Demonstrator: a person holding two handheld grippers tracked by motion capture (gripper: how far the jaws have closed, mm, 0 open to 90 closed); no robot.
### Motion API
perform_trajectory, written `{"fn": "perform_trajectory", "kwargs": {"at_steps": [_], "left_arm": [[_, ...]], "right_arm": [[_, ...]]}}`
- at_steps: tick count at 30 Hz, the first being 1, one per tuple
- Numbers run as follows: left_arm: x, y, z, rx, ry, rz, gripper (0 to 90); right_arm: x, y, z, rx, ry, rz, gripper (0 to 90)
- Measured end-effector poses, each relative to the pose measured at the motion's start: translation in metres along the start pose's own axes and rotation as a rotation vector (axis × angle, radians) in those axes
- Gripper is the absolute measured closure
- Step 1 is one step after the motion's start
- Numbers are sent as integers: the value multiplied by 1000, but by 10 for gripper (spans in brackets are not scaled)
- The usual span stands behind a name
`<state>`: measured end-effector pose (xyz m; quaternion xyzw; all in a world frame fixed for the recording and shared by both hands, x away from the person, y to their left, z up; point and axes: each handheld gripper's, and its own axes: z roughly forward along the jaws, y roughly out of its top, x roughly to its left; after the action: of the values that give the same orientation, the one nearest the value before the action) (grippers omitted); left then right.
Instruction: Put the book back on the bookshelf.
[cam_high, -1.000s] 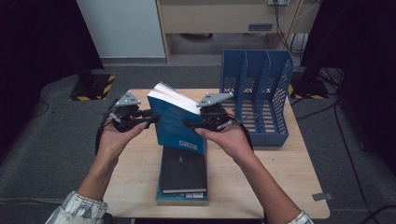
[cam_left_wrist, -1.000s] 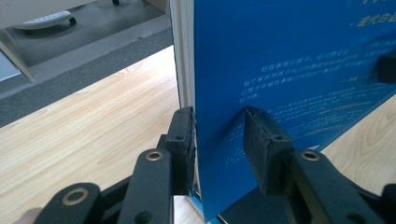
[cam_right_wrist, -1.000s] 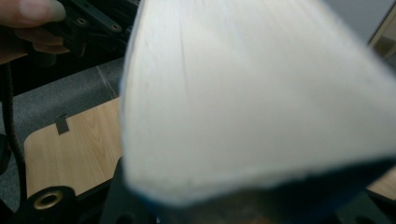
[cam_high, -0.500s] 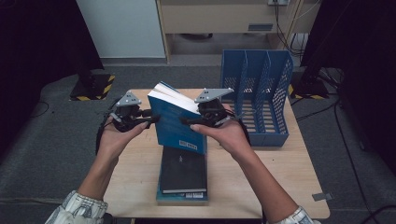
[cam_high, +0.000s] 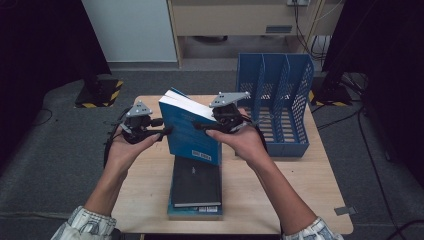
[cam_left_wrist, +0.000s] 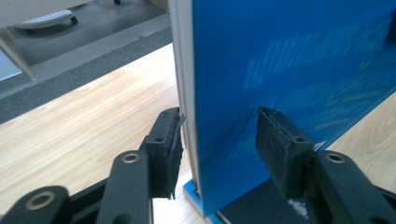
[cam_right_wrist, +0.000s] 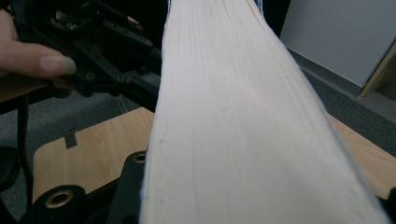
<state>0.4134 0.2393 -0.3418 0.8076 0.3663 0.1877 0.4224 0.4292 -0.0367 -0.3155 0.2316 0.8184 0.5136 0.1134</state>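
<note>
a blue paperback book (cam_high: 192, 132) is held up in the air above the middle of a light wooden table (cam_high: 300, 190), tilted so its cream page edges face up and away and its blue cover faces the person. in the right gripper view those page edges (cam_right_wrist: 243, 121) run broad and pale from the bottom of the picture upward between that gripper's black jaws. the right gripper (cam_high: 206, 126) reaches in from the book's right side and pinches it across its thickness; its jaws have just been closing on the book. the left gripper (cam_high: 164, 132) meets the book's left edge; in the left gripper view its two black jaws straddle the book's lower corner, one pad (cam_left_wrist: 170, 147) just beside the page edges and the other pad (cam_left_wrist: 280, 149) standing off the cover, so the jaws are spread with the book between them and have just been opening. straight below the raised book a dark book (cam_high: 196, 182) lies flat on top of another blue book (cam_high: 195, 212), stacked near the table's front edge. to the right stands a blue mesh file rack (cam_high: 275, 102) with upright dividers, near the right hand (cam_high: 242, 142). the left hand (cam_high: 125, 150) is at the table's left edge, and grey floor surrounds the table.
</note>
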Motion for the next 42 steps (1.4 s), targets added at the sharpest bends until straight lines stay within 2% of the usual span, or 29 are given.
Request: {"fn": "perform_trajectory", "kwargs": {"at_steps": [1, 2, 3, 4, 5, 6, 9, 12, 13, 14, 15, 16, 17, 18, 20, 23, 24, 25, 27, 28, 30, 34, 36, 39, 42], "left_arm": [[1, -6, 1, 0, 9, -8, 483], [2, -17, 2, 4, 18, -18, 427], [2, -17, 2, 4, 18, -18, 402], [5, -33, 4, 7, 39, -35, 370], [5, -33, 4, 7, 39, -35, 345], [6, -41, 6, 6, 53, -42, 313], [12, -73, 16, 36, 102, -70, 230], [17, -96, 25, 57, 115, -112, 169], [17, -96, 25, 57, 115, -112, 157], [22, -110, 31, 69, 118, -139, 140], [22, -110, 31, 69, 118, -139, 131], [29, -123, 35, 84, 117, -169, 113], [29, -123, 35, 84, 117, -169, 107], [33, -126, 36, 94, 125, -177, 107], [41, -135, 36, 91, 169, -213, 105], [46, -145, 40, 130, 205, -202, 93], [46, -145, 40, 130, 205, -202, 93], [49, -152, 42, 152, 207, -201, 93], [50, -154, 44, 164, 202, -201, 92], [53, -157, 46, 179, 214, -208, 92], [55, -158, 46, 181, 229, -200, 92], [57, -161, 50, 202, 237, -200, 81], [59, -165, 54, 226, 227, -215, 81], [62, -168, 56, 240, 225, -222, 81], [62, -170, 59, 260, 233, -209, 81]], "right_arm": [[0, 0, 0, 0, 0, 0, 596], [-2, 0, 0, -4, -1, 6, 599], [-2, 0, 0, -4, -1, 6, 599], [-4, 0, 0, -7, -2, 15, 601], [-4, 0, 0, -7, -2, 15, 601], [-7, 1, 1, -4, -6, 32, 602], [-11, 2, 2, -1, -18, 60, 604], [-16, 5, 4, 4, -32, 117, 607], [-16, 5, 4, 4, -32, 117, 607], [-21, 8, 5, 9, -40, 154, 609], [-23, 9, 6, 10, -42, 167, 609], [-26, 11, 7, 13, -47, 190, 610], [-26, 11, 7, 13, -47, 190, 610], [-29, 14, 10, 18, -51, 215, 611], [-31, 18, 11, 22, -57, 234, 611], [-34, 22, 14, 31, -74, 255, 611], [-34, 22, 14, 31, -74, 255, 611], [-37, 23, 14, 35, -77, 293, 611], [-38, 23, 14, 35, -76, 305, 611], [-42, 23, 11, 35, -72, 338, 611], [-45, 23, 8, 35, -75, 352, 611], [-46, 23, 1, 36, -87, 346, 610], [-49, 22, -9, 36, -105, 363, 610], [-51, 22, -18, 30, -121, 363, 610], [-54, 21, -29, 20, -136, 371, 610]]}}
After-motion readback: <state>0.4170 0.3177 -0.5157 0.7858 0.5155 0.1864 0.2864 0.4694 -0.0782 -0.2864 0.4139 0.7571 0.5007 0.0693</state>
